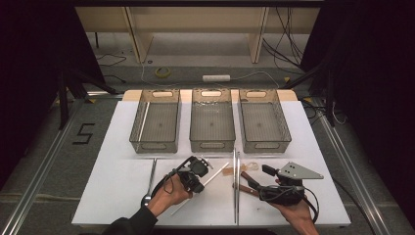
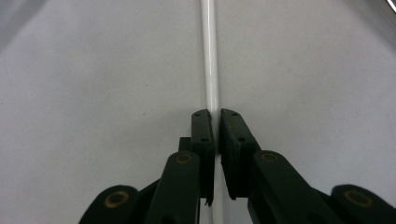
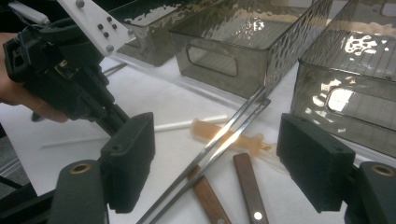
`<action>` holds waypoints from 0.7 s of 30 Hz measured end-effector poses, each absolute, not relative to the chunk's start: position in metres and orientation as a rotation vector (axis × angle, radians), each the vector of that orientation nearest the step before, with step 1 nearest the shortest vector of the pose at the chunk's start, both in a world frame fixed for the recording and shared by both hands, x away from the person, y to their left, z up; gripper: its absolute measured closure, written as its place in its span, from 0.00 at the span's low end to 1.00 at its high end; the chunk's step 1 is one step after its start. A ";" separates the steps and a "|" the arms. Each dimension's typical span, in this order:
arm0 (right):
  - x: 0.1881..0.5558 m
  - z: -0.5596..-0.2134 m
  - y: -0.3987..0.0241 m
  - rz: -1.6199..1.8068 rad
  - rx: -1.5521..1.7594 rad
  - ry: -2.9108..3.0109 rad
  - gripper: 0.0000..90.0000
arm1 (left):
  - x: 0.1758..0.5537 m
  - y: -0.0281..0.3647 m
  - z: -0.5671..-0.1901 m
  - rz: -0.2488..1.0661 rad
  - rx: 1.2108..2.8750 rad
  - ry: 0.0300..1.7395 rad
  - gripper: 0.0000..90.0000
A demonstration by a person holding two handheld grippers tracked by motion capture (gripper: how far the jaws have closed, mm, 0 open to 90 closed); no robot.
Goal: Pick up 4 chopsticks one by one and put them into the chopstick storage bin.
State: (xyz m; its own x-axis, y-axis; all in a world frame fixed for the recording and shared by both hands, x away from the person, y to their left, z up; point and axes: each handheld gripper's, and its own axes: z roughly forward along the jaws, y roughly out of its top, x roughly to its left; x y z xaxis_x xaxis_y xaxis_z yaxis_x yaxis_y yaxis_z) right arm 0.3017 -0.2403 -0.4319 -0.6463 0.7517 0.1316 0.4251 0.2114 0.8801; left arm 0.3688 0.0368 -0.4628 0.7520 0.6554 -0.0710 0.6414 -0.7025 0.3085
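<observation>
High view: white counter (image 1: 122, 147), three clear bins (image 1: 212, 120) in a row at the far side. Left hand-held gripper (image 1: 199, 172) down on a white stick (image 1: 215, 175); right hand-held gripper (image 1: 266, 171) sits above wood-handled tools. Long metal tongs (image 1: 236, 186) lie between them.
Left gripper view: jaws clamped on the white stick (image 2: 211, 60).
Right gripper view: jaws wide apart over tongs (image 3: 219, 144), wooden handles (image 3: 250, 186).
</observation>
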 end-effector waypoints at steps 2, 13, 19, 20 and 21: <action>0.302 -0.432 -0.240 1.409 1.101 2.167 0.32 | 0.369 0.037 -0.463 0.059 2.635 1.008 0.93; 0.301 -0.431 -0.241 1.413 1.101 2.164 0.33 | 0.370 0.042 -0.463 0.043 2.607 1.002 0.94; 0.301 -0.431 -0.241 1.412 1.098 2.163 0.33 | 0.371 0.046 -0.460 0.070 2.583 0.991 0.94; 0.301 -0.431 -0.241 1.412 1.096 2.163 0.33 | 0.372 0.048 -0.459 0.067 2.584 0.987 0.94; 0.301 -0.431 -0.241 1.412 1.096 2.163 0.33 | 0.373 0.049 -0.459 0.068 2.585 0.986 0.94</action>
State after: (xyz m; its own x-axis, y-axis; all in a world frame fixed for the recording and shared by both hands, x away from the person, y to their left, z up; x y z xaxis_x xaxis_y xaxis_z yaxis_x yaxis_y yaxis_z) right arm 0.3013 -0.2410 -0.4310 -0.6474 0.7513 0.1284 0.4200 0.2111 0.8826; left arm 0.3726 0.0486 -0.4591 0.7537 0.6516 -0.0863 0.6337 -0.6855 0.3585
